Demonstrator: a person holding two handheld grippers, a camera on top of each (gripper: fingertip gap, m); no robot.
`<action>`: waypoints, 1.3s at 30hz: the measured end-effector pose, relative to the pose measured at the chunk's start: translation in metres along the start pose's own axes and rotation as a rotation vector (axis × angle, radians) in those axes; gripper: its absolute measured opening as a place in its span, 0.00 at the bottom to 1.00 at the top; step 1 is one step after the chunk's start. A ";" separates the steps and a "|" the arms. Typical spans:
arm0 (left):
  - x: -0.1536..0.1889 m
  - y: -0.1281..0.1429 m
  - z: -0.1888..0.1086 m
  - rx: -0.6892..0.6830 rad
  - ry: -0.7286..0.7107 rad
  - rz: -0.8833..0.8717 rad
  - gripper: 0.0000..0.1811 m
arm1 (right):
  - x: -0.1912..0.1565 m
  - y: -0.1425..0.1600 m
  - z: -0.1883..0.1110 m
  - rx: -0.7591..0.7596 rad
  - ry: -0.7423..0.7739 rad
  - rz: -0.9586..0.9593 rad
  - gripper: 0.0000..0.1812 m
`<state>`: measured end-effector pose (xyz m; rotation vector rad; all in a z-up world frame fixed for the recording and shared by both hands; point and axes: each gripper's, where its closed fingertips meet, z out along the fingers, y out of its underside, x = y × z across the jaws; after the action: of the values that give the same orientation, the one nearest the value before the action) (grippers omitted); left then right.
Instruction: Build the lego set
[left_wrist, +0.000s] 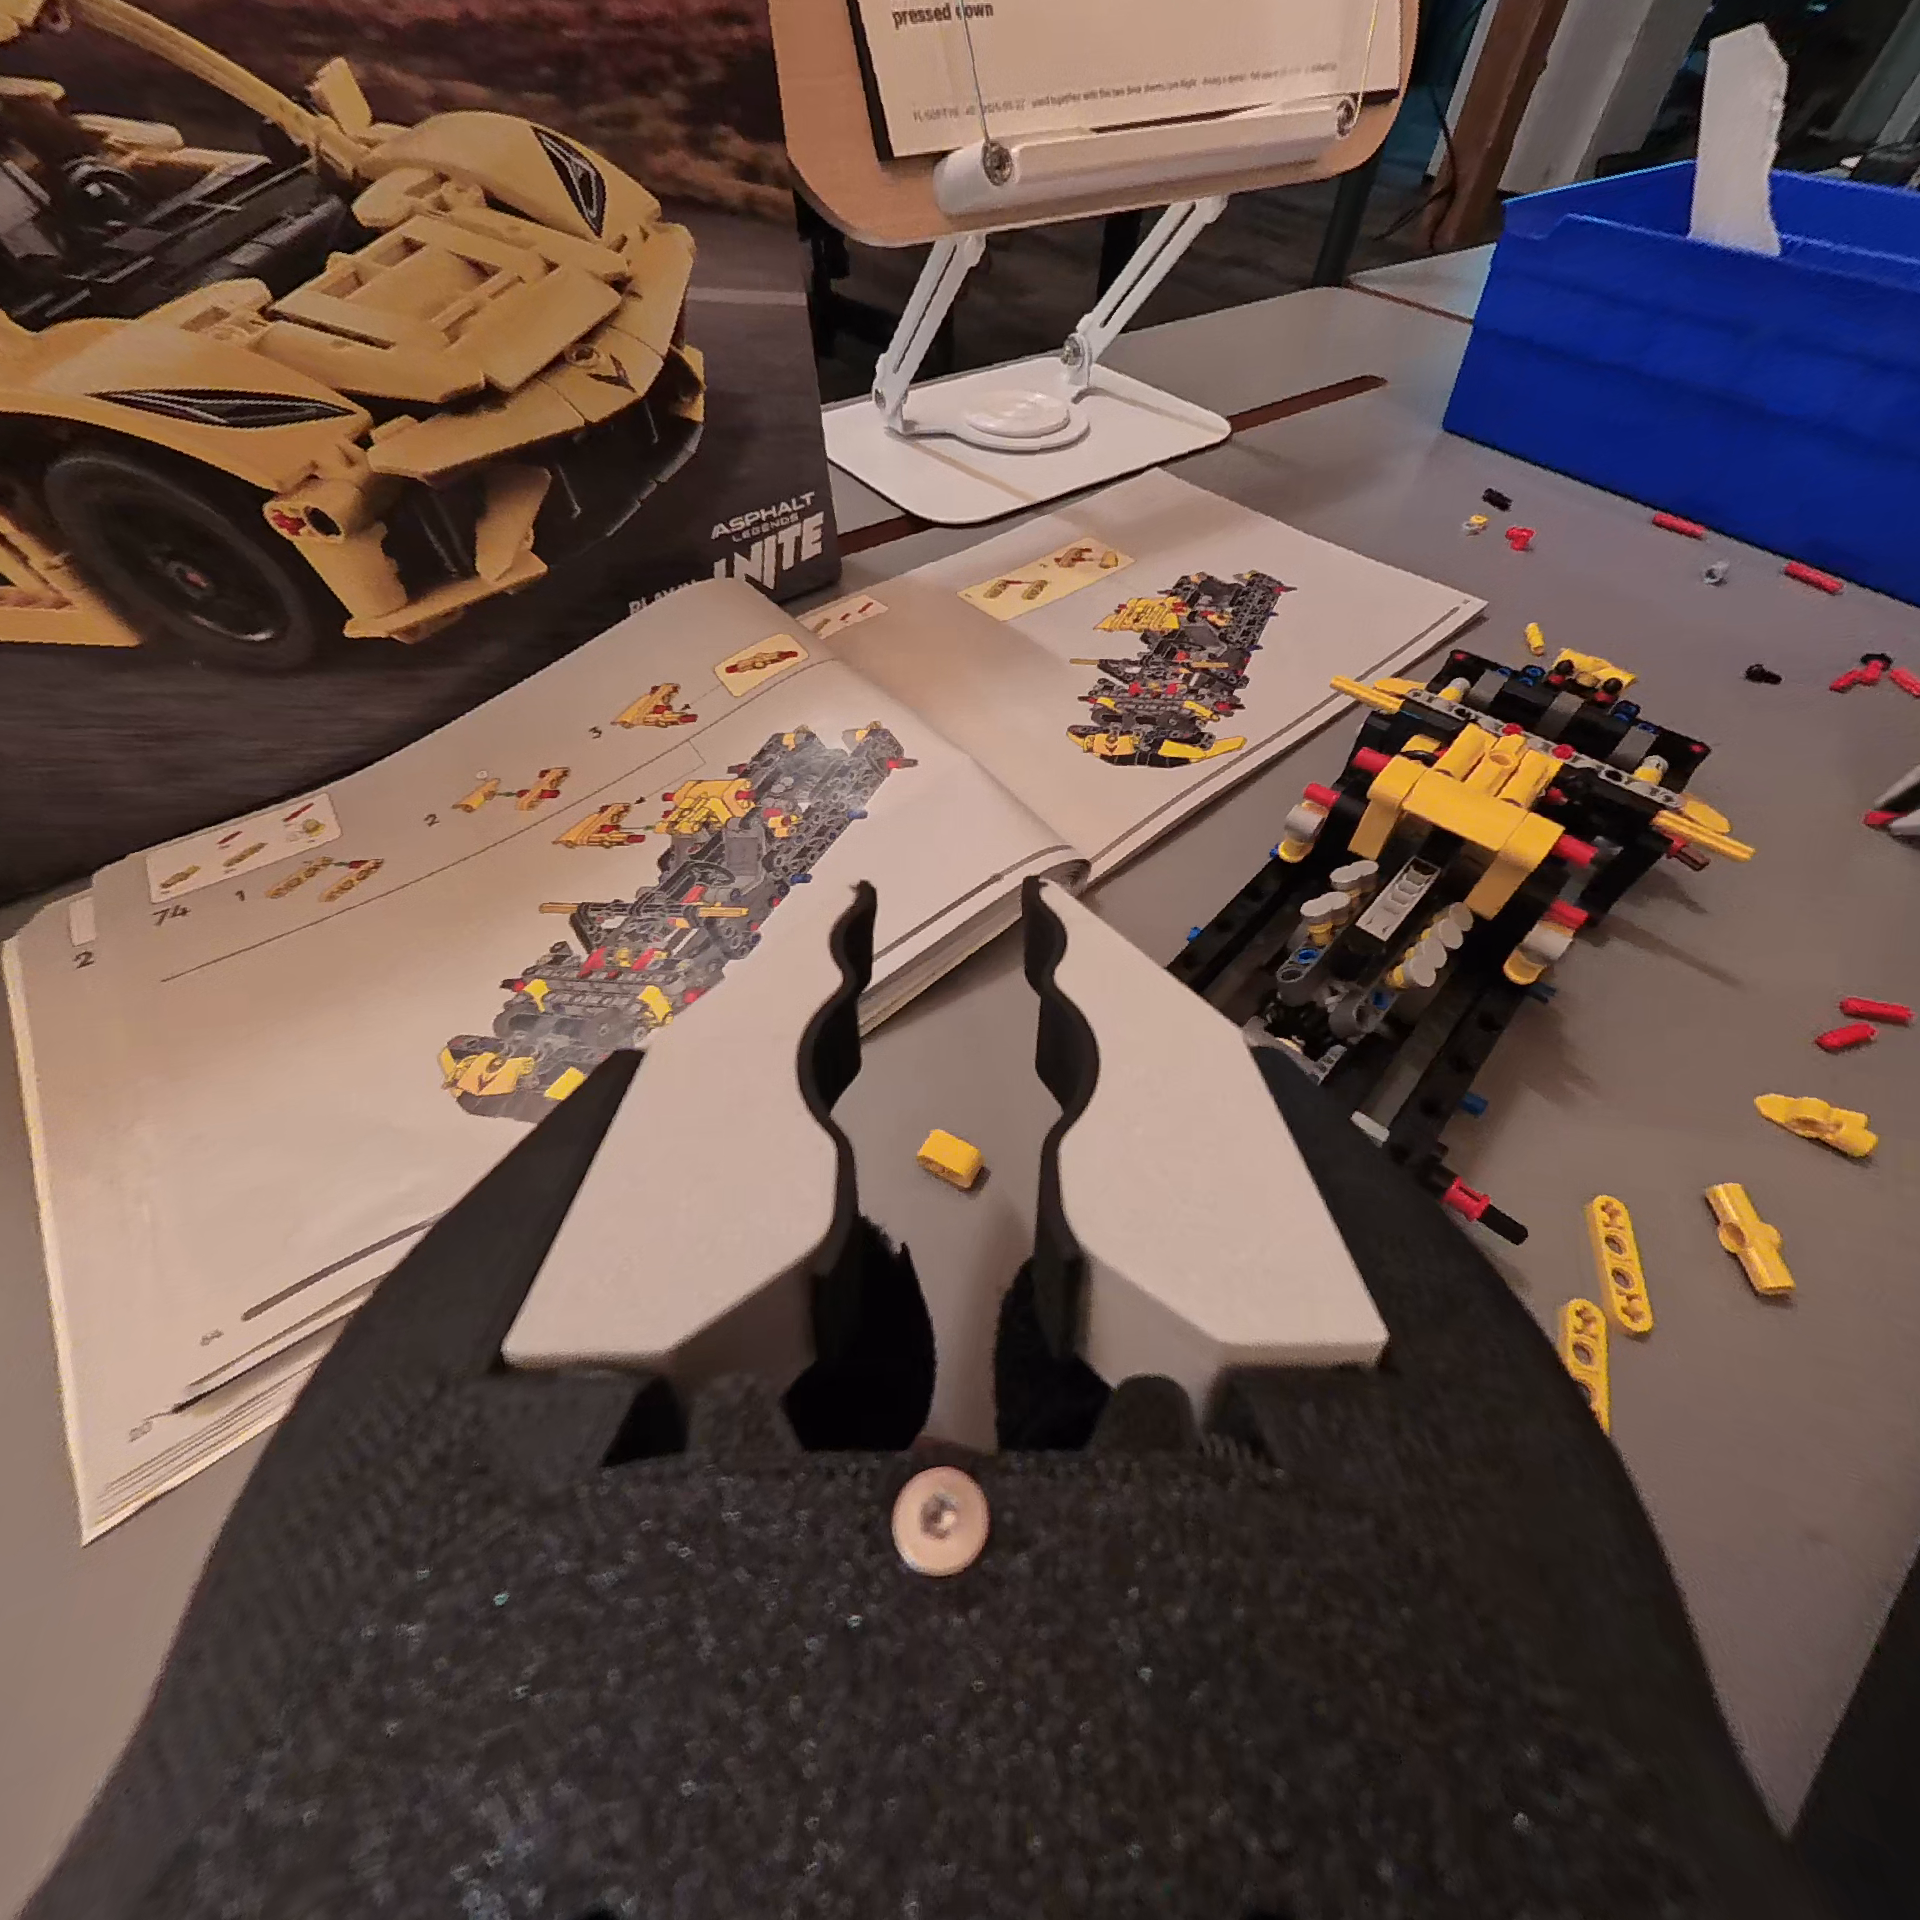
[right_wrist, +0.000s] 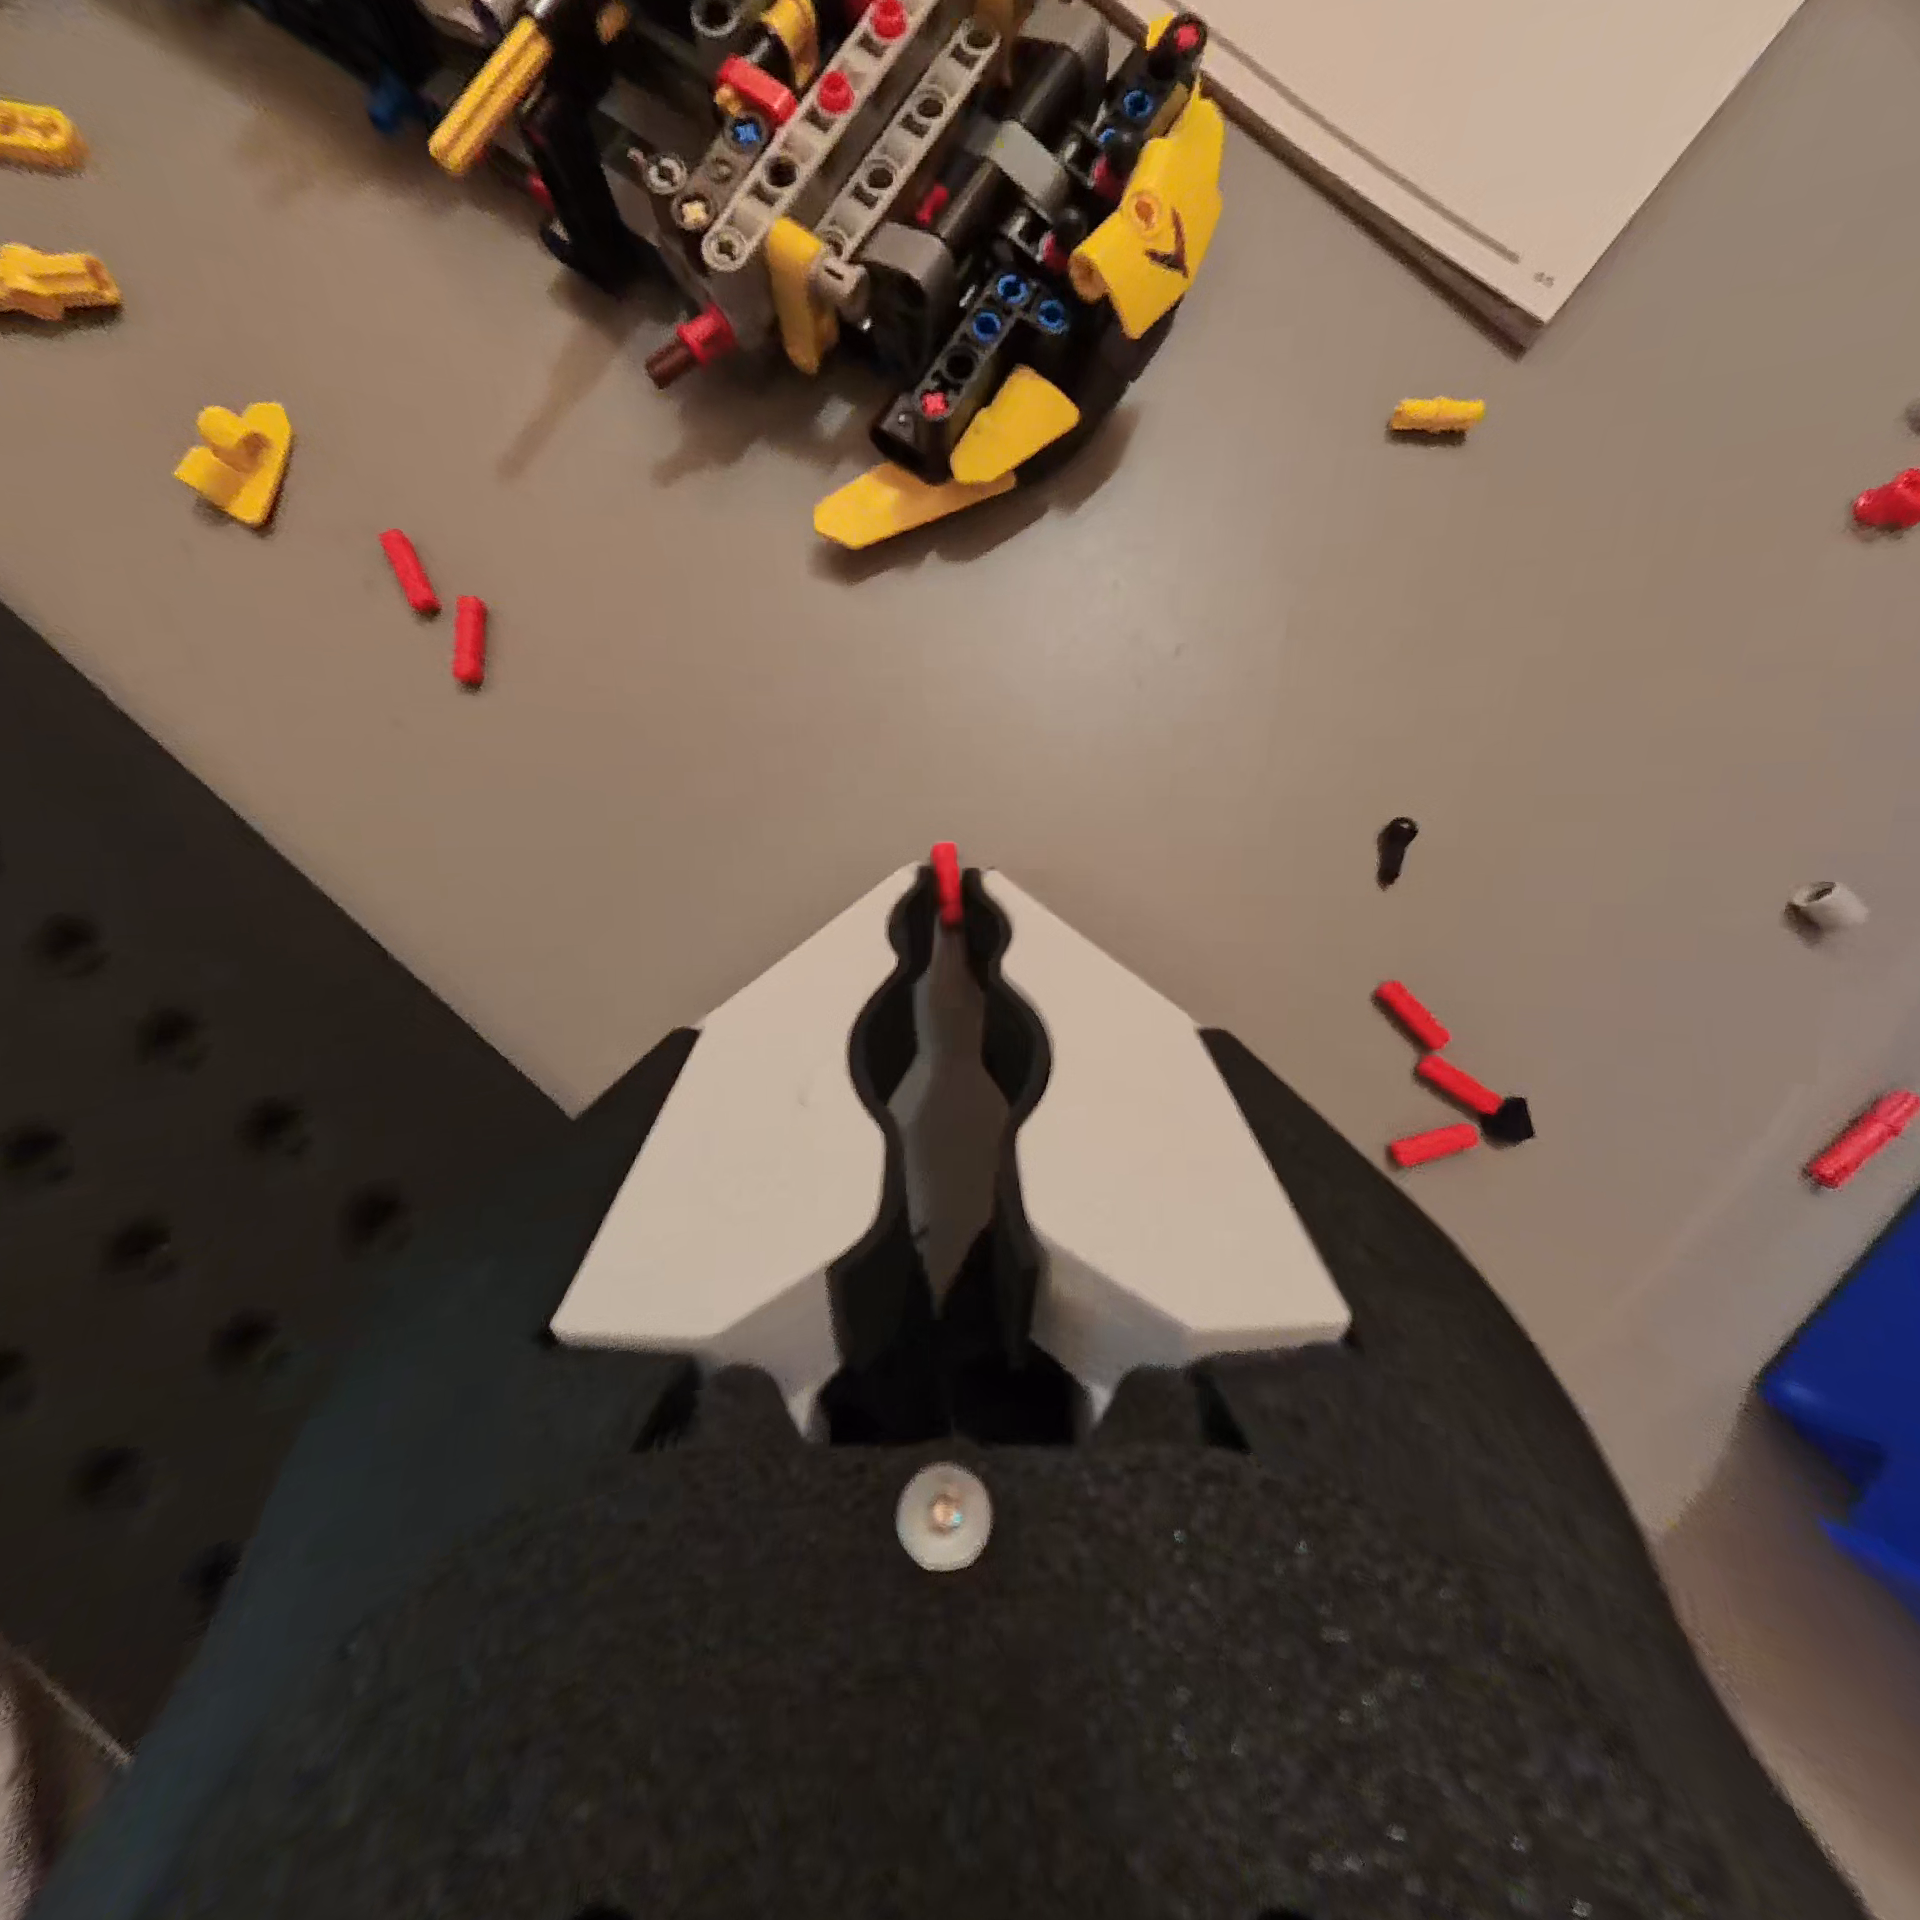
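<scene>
Gray table (right_wrist: 727, 727): R gripper (right_wrist: 948, 883) pinching 1 red pin (right_wrist: 947, 891).

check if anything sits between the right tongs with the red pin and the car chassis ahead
Nothing visible does. The right tongs pinch the red pin, and only bare grey table lies between them and the chassis. Loose red pins lie off to the side.

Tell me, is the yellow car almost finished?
Not yet. The car frame already has its black chassis and some yellow panels, but no wheels show. The right gripper is pinching a red pin; the left gripper is open and empty. Loose pieces lie on the table, and the instruction booklet lies open.
</scene>
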<state>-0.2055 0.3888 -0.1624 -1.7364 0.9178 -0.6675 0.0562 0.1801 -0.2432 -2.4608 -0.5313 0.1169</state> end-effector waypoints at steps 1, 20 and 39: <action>-0.001 0.000 0.000 0.000 -0.002 -0.002 0.16 | 0.000 0.000 0.000 -0.002 -0.004 0.001 0.02; 0.000 -0.003 -0.006 0.015 -0.006 -0.005 0.16 | -0.101 -0.052 0.029 0.056 -0.185 -0.166 0.03; 0.013 0.002 0.006 -0.020 0.032 0.001 0.16 | 0.134 0.030 -0.046 0.171 0.596 0.440 0.14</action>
<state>-0.1942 0.3808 -0.1665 -1.7472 0.9506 -0.6889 0.1990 0.1868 -0.2177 -2.2504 0.2661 -0.3708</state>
